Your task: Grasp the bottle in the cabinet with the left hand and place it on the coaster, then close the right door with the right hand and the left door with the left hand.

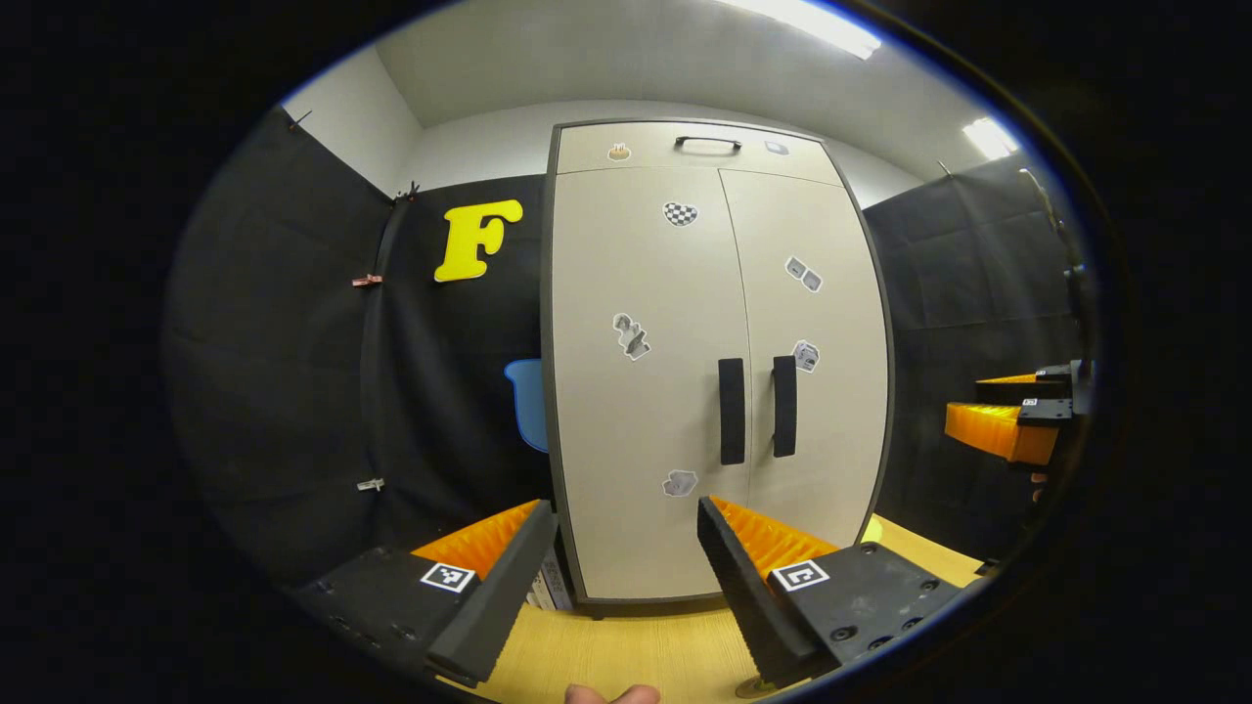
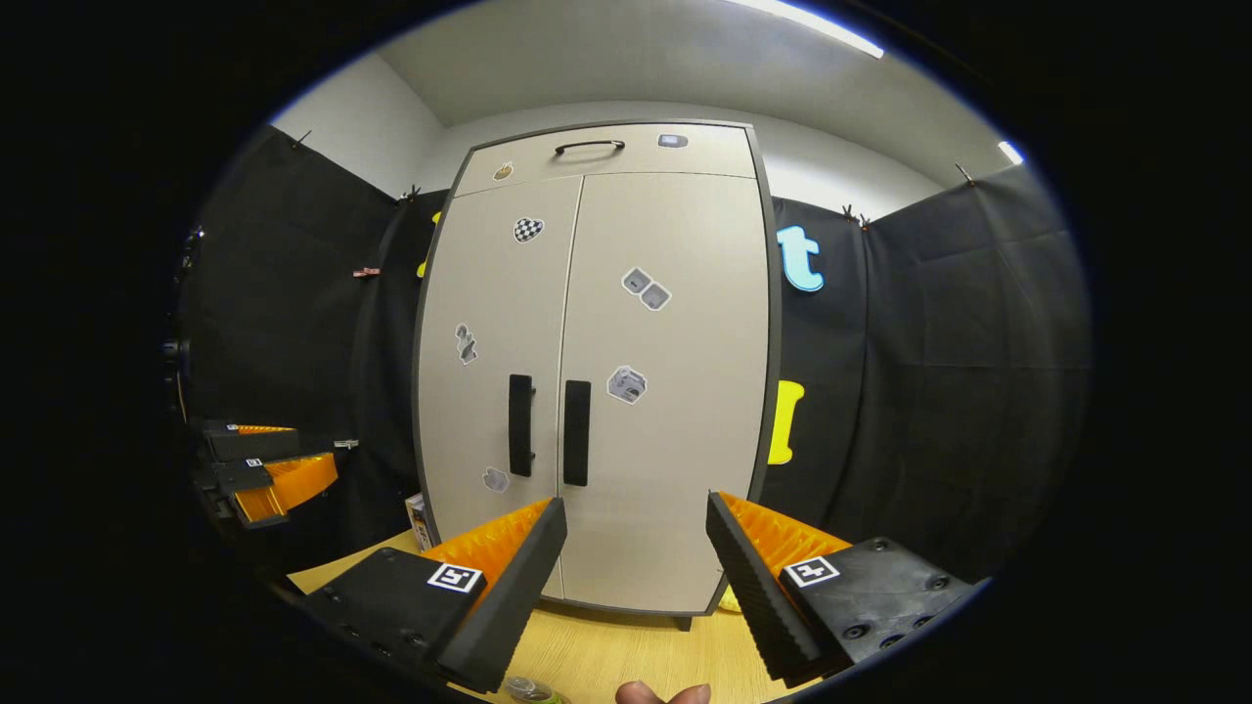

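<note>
Left gripper view: left gripper point(image 1: 614, 577) spread wide and empty before the cabinet point(image 1: 719, 372), upright with both doors shut; right gripper point(image 2: 636, 587) likewise released facing it; bottle top point(image 2: 533, 690) barely visible below, orientation indeterminable.

We see a staged recording booth inside a plain room: black cloth walls point(image 2: 929, 372) clipped up at left and right, white walls and strip ceiling lights point(image 1: 812, 24) at top, a sticker-dotted beige two-door cabinet point(image 2: 597, 372) centre, on a pale wooden tabletop point(image 1: 626, 650) below.
</note>
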`<action>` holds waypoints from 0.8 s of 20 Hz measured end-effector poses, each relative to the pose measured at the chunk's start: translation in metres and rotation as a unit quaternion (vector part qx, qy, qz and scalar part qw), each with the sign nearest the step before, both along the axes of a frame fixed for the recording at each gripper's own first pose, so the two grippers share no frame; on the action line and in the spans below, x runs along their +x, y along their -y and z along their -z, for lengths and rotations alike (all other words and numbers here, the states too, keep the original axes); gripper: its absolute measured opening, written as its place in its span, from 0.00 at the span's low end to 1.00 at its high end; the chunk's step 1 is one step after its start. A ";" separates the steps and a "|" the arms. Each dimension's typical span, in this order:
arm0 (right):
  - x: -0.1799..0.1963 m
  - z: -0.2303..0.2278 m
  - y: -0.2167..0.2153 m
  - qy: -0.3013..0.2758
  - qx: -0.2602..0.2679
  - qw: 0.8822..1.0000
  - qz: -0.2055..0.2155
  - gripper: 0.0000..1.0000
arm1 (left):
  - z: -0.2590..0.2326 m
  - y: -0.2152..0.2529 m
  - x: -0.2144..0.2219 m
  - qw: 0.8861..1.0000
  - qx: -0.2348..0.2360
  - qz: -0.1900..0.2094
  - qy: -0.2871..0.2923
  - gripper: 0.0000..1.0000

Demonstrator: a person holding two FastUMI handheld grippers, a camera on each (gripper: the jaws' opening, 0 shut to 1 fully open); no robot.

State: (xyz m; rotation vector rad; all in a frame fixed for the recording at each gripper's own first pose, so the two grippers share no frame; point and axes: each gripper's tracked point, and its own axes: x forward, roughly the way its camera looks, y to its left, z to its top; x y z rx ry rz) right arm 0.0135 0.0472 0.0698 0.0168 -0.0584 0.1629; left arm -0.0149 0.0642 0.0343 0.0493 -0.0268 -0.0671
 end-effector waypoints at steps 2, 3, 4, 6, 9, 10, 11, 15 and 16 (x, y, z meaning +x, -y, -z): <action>0.001 0.001 -0.001 -0.001 0.001 1.000 -0.002 0.96 | 0.000 0.000 0.000 1.000 0.001 -0.001 0.000 0.94; 0.000 0.000 -0.001 -0.001 0.001 1.000 -0.003 0.96 | 0.000 0.000 0.000 1.000 0.002 -0.001 0.000 0.94; 0.000 0.000 -0.001 0.000 0.001 1.000 -0.003 0.96 | 0.000 0.000 0.000 1.000 0.002 -0.002 0.000 0.94; 0.000 -0.001 -0.002 0.000 0.000 1.000 -0.004 0.96 | 0.000 0.000 -0.001 1.000 0.002 -0.002 0.000 0.94; 0.000 -0.001 -0.003 0.001 0.002 1.000 -0.005 0.96 | 0.000 0.000 -0.001 1.000 0.003 -0.004 0.000 0.94; -0.001 -0.001 -0.003 0.001 0.002 1.000 -0.006 0.96 | 0.000 0.000 -0.001 1.000 0.003 -0.004 0.000 0.94; 0.000 -0.001 -0.003 0.001 0.002 1.000 -0.006 0.96 | 0.002 0.001 -0.001 1.000 0.003 -0.005 -0.001 0.94; -0.002 0.000 -0.003 0.001 0.003 1.000 -0.008 0.96 | 0.001 0.002 -0.002 1.000 0.005 -0.006 0.001 0.94; -0.002 -0.001 -0.004 0.001 0.004 1.000 -0.009 0.96 | 0.000 0.002 -0.002 1.000 0.006 -0.006 0.001 0.94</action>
